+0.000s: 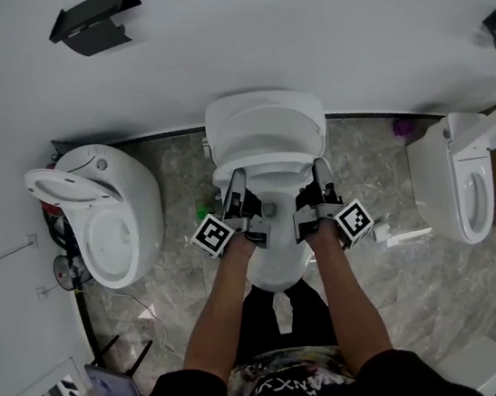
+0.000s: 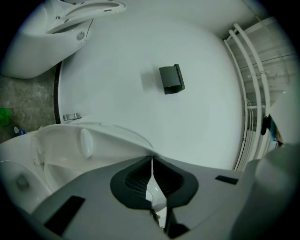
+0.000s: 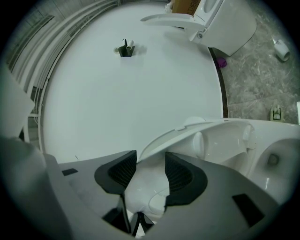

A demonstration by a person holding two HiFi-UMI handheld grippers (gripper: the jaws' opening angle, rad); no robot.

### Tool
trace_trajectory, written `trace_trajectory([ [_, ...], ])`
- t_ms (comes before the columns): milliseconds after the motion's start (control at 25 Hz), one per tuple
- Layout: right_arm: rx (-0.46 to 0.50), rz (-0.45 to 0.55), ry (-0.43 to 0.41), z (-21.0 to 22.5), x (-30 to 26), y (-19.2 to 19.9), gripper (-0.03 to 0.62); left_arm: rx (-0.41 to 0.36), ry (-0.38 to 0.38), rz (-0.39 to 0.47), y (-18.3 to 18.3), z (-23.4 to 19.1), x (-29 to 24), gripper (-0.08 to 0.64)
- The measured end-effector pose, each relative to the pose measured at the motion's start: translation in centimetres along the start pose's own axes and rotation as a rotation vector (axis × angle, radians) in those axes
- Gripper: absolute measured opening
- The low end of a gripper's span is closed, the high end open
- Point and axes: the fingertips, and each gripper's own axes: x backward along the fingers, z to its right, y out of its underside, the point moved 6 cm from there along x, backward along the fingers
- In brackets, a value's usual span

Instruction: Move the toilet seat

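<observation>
Toilet seat [image 3: 220, 138] half-raised over middle bowl [image 1: 277, 271], underside bumpers [image 3: 198, 143] showing. Right gripper [image 3: 150, 166] clamps seat's right rim. Left gripper [image 2: 152, 161] pinched closed, nothing between pads (likely propping left rim), for even lift.

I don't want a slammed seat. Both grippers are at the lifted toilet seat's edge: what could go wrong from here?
1. The left gripper has its jaws almost together at the toilet seat's thin edge; it could slip off and let the seat twist.
2. The right gripper clamps smooth, glossy rim; if it slides, the seat may drop onto the bowl.
</observation>
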Motion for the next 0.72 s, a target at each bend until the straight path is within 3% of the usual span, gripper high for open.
trace_trajectory([
  [320, -0.005, 0.001, -0.019, 0.0, -2.7, -0.6, 0.193, 0.006, -0.009, 0.018, -1.1, -1.0, -2.3, 0.029],
  [600, 0.022, -0.019, -0.010, -0.2, -5.2, -1.0, 0.175, -0.100, -0.026, 0.002, -3.1, -1.9, -4.5, 0.029],
  [720, 0.023, -0.031, -0.034, -0.4, -6.8, -1.0, 0.139, -0.087, -0.020, 0.006, -3.5, -1.9, -5.7, 0.029],
])
